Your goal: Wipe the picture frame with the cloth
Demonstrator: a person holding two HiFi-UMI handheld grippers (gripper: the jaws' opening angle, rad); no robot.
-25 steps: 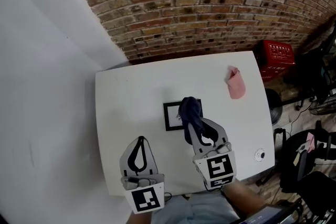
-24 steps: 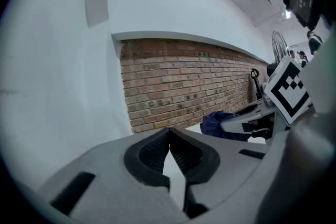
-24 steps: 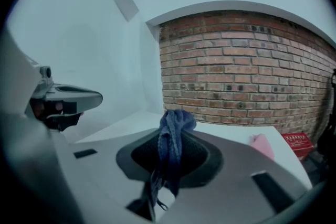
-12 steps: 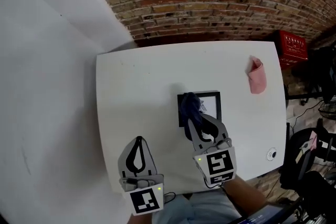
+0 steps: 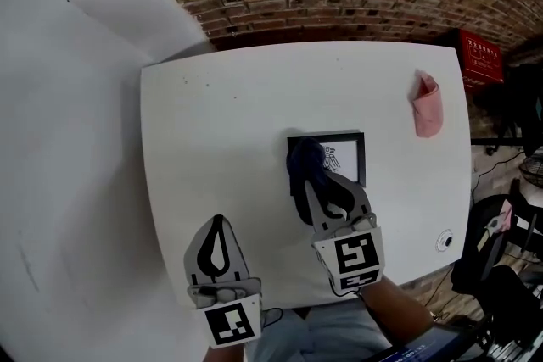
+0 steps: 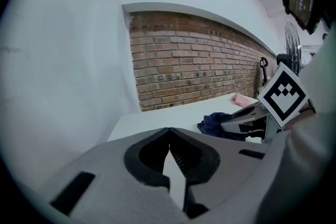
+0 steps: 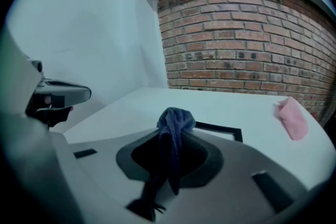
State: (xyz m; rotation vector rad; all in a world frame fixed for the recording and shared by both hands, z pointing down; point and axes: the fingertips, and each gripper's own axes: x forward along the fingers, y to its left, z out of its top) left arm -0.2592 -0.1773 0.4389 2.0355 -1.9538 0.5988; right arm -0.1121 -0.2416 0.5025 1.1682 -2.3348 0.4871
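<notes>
Right gripper [image 5: 308,174] pinches dark blue cloth [image 5: 304,165] over picture frame [image 5: 348,158] just ahead; left gripper [image 5: 217,221] pressed together, empty.

No lettering here is clear enough to read

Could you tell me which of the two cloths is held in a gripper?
The dark blue cloth, clamped in the right gripper; the pink cloth lies free on the table.
</notes>
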